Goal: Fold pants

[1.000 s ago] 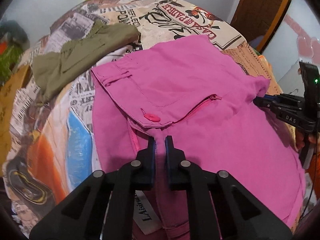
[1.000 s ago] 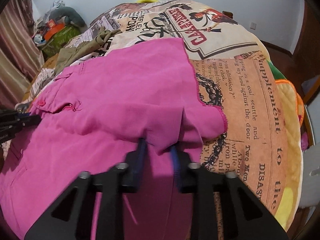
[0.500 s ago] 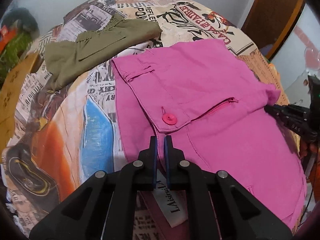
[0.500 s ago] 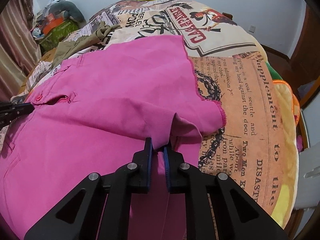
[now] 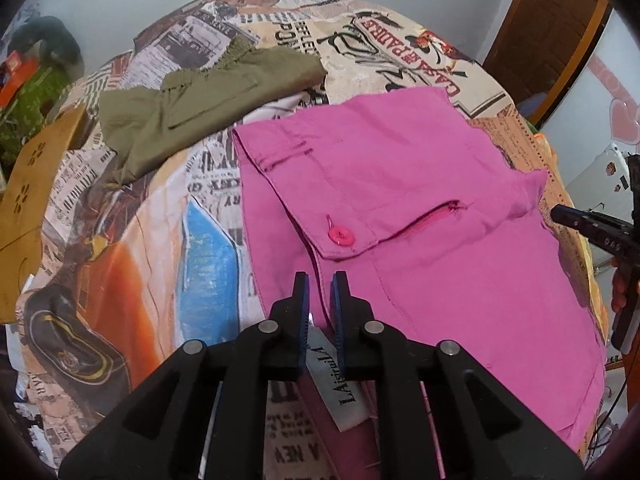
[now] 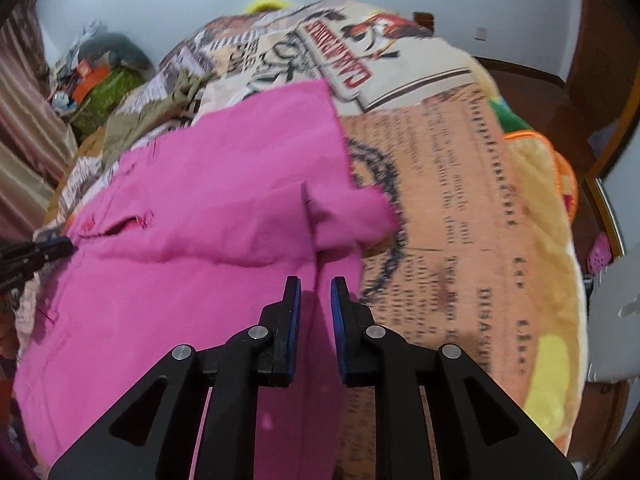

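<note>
Soft even indoor light; fisheye-warped dark edges; right wrist view motion-blurred

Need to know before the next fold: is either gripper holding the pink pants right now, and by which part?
Nothing is held. The left gripper is open over the waistband of the pink pants, and the right gripper is open, apart from the folded-over leg hem.

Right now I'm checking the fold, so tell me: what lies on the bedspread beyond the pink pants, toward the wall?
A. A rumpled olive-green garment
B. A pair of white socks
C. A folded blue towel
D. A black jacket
A: in the left wrist view an olive-green garment lies rumpled on the printed bedspread, past the waistband of the pink pants.
</note>
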